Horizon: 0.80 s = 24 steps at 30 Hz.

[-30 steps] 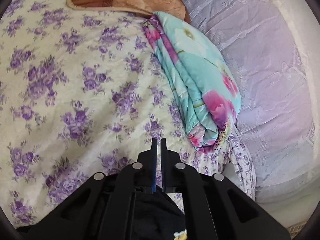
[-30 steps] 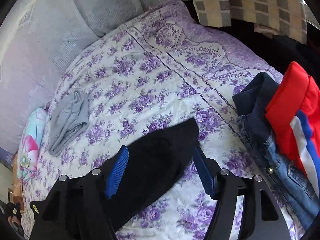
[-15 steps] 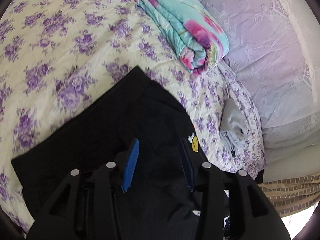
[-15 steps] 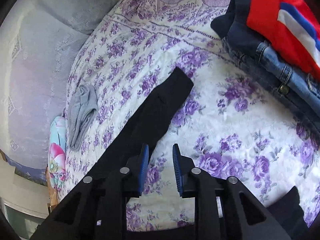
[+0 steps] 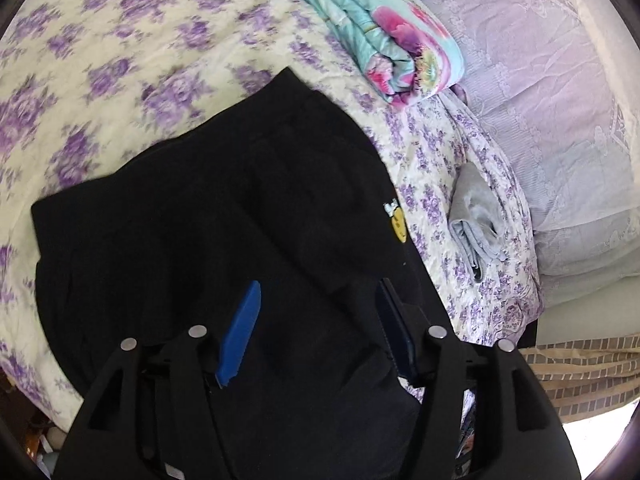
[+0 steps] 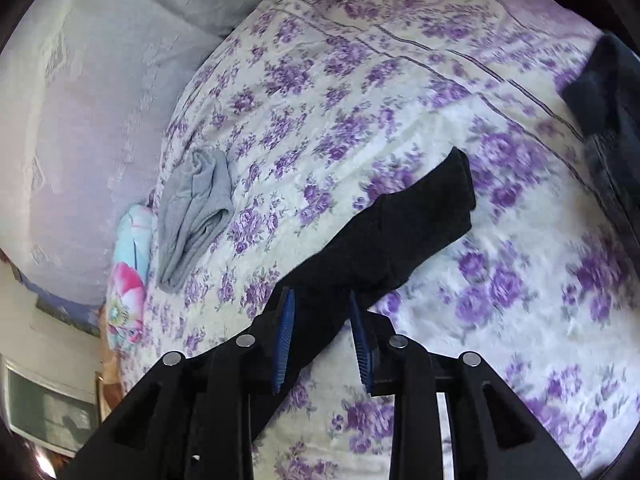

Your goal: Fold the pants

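Observation:
Black pants (image 5: 224, 232) lie spread on the purple-flowered bedspread (image 5: 120, 60), waist end toward the upper left, with a small yellow patch (image 5: 399, 222) near their right edge. My left gripper (image 5: 316, 300) is open above the pants, jaws wide apart, holding nothing. In the right wrist view one black pant leg (image 6: 396, 240) stretches across the bed toward the upper right. My right gripper (image 6: 322, 308) is open with the leg passing between its blue fingers (image 6: 285, 340).
A folded teal and pink floral quilt (image 5: 380, 36) lies at the bed's far side by a lilac lace wall cover (image 5: 540, 80). A folded grey garment (image 5: 476, 220) lies next to the pants, also in the right wrist view (image 6: 196, 212). Dark clothes (image 6: 608, 92) lie far right.
My left gripper let go of the pants, opened wide and pulled back above them. My right gripper half closed, then moved over the pant leg, which now lies between its fingers.

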Each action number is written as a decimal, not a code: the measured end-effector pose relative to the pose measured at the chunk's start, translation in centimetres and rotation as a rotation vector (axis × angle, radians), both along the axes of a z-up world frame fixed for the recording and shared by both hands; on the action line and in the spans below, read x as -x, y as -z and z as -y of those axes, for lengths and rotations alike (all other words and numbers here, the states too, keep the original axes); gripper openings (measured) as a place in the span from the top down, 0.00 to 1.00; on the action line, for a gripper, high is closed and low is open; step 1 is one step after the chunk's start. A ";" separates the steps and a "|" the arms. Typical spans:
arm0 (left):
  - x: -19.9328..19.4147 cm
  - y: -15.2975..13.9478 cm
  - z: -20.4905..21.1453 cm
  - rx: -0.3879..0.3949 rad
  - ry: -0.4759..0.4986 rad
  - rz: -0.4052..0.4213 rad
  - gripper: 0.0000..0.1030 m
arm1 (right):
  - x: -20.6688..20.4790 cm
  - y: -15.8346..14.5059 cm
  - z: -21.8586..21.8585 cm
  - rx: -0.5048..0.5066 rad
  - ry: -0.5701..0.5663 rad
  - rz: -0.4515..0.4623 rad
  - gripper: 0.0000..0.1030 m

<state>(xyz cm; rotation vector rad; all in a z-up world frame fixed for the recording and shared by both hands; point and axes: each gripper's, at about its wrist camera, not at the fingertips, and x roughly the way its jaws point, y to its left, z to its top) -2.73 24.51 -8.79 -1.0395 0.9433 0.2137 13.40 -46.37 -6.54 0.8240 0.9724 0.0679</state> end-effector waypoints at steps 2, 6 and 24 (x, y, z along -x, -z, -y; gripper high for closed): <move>0.8 0.7 -0.2 0.022 -0.025 -0.019 0.44 | 0.7 0.8 0.9 -0.032 0.017 -0.009 0.73; 2.1 1.2 0.0 0.033 -0.048 -0.042 0.44 | 1.9 2.1 2.3 -0.089 0.088 -0.008 0.74; 2.1 -0.7 2.3 -0.009 -0.027 -0.055 0.36 | -3.9 3.3 1.1 -0.011 0.016 0.027 0.74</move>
